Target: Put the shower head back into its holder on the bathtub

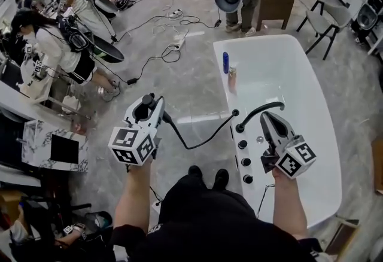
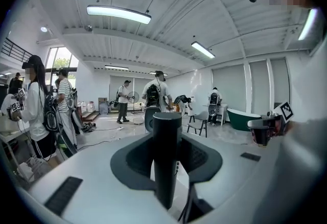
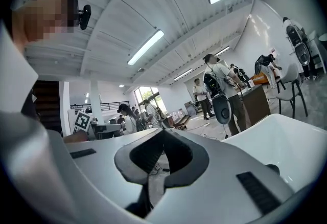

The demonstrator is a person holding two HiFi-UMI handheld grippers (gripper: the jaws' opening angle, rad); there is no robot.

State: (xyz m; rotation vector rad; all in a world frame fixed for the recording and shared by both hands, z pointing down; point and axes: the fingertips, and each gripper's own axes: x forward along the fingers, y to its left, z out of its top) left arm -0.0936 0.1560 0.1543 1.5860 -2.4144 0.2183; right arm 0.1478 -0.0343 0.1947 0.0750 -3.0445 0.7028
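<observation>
My left gripper (image 1: 145,106) is out over the floor, left of the white bathtub (image 1: 311,135), and is shut on the black shower head handle (image 1: 143,110). Its black hose (image 1: 194,146) sags and runs right to a black fitting (image 1: 235,113) on the tub's rim. In the left gripper view the handle (image 2: 167,166) stands upright between the jaws of the left gripper (image 2: 168,138). My right gripper (image 1: 268,118) hovers over the tub's near rim beside the curved black spout (image 1: 260,111), shut and empty. In its own view the right gripper (image 3: 162,142) holds nothing, with the tub (image 3: 288,138) to the right.
Three black knobs (image 1: 245,162) line the tub rim below the spout. A blue bottle (image 1: 225,62) stands on the far rim. Cables (image 1: 170,51) trail over the floor. Several people stand at left and at the back. A marble-topped cabinet (image 1: 42,147) is at left.
</observation>
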